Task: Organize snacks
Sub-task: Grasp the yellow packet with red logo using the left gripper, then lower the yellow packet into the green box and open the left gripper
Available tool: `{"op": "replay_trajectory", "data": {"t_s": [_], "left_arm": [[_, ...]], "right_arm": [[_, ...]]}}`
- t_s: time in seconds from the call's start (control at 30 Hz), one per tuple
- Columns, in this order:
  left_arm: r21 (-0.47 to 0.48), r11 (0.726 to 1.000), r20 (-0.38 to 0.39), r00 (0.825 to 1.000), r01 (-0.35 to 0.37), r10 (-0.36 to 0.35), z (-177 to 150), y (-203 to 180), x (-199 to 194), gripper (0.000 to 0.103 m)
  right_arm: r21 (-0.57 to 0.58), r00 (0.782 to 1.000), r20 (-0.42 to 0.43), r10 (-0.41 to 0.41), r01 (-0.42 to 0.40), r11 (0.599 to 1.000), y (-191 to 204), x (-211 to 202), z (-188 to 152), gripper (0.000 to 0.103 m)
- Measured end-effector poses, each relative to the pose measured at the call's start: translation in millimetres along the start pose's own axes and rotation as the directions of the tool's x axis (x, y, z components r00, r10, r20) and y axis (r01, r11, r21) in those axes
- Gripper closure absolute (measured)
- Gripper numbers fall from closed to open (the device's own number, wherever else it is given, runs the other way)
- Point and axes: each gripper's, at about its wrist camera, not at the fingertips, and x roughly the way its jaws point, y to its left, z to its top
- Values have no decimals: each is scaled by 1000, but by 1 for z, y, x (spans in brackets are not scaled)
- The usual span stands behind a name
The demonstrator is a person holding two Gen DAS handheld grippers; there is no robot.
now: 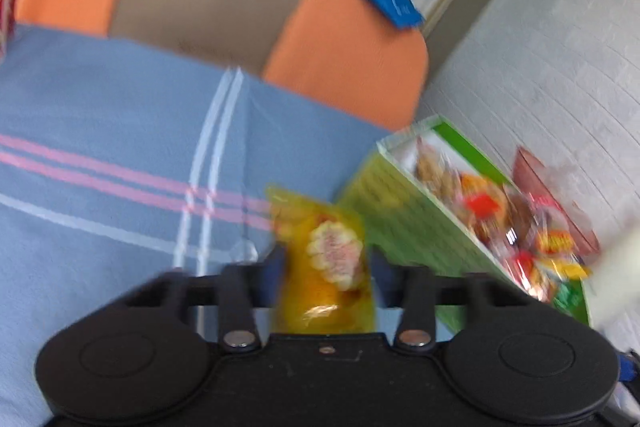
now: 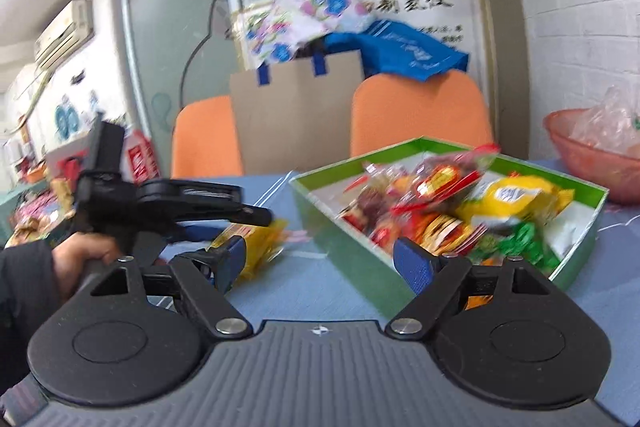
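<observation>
Yellow corn-snack packet [image 1: 326, 259] pinched in left gripper [image 1: 325, 267], long axis running to twelve o'clock; green snack box [image 1: 384, 211] at two o'clock, just beside; right gripper [image 2: 320, 259] spread wide, holding nothing, box [image 2: 352, 255] directly ahead.

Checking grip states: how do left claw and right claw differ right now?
Left claw is shut on a yellow snack packet; right claw stands wide open, holding nothing. Left is over the blue tablecloth; right faces the green box. Both have blue pads.
</observation>
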Motion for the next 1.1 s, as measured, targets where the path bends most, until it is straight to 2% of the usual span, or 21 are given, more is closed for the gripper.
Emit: {"op": "replay_trajectory", "data": {"t_s": [0.07,0.17,0.23,0.27,0.3,0.33,0.47,0.57,0.67,0.77,0.8,0.87,1.0,1.1], "left_arm": [[-11,999,-19,999,36,-36,-13,0,-10,70],[43,996,-42,996,80,-78,-38,-7,-30,69],[40,993,-47,993,108,-106,-55,-10,-47,63],[34,993,-37,993,118,-116,-61,-10,-55,44],[25,992,-20,992,122,-121,-66,-10,-64,19],[12,992,-4,992,123,-123,-69,-9,-72,12],[-32,984,-44,983,177,-178,-66,-7,-79,12],[-8,988,-63,986,156,-156,-63,-12,-74,13],[-20,987,-86,983,162,-163,-65,-10,-69,22],[-29,987,-106,982,157,-160,-68,-8,-62,26],[-26,988,-106,982,152,-153,-70,-8,-60,23],[-20,989,-87,985,150,-151,-71,-10,-62,23],[4,985,-45,984,175,-175,-69,-22,-73,24],[31,978,-3,978,207,-207,-57,-37,-80,24]], "right_arm": [[-11,999,-31,31,-32,999,7,1,-6,0],[-10,993,-88,84,-85,996,18,1,-18,0],[3,985,-127,120,-121,993,24,2,-27,0],[10,981,-138,134,-134,991,28,2,-31,0],[16,978,-147,146,-145,989,32,1,-34,0],[21,976,-156,155,-154,988,35,2,-37,0],[66,963,-194,186,-176,982,45,10,-41,0],[85,962,-194,192,-179,980,53,15,-41,0],[84,966,-196,169,-155,984,56,26,-38,0],[85,964,-224,145,-129,988,56,39,-40,0],[78,961,-238,137,-122,989,57,43,-42,11],[42,967,-230,113,-106,993,57,42,-43,39],[49,975,-178,132,-125,991,50,28,-37,42],[9,987,-118,107,-106,994,49,16,-24,42]]}}
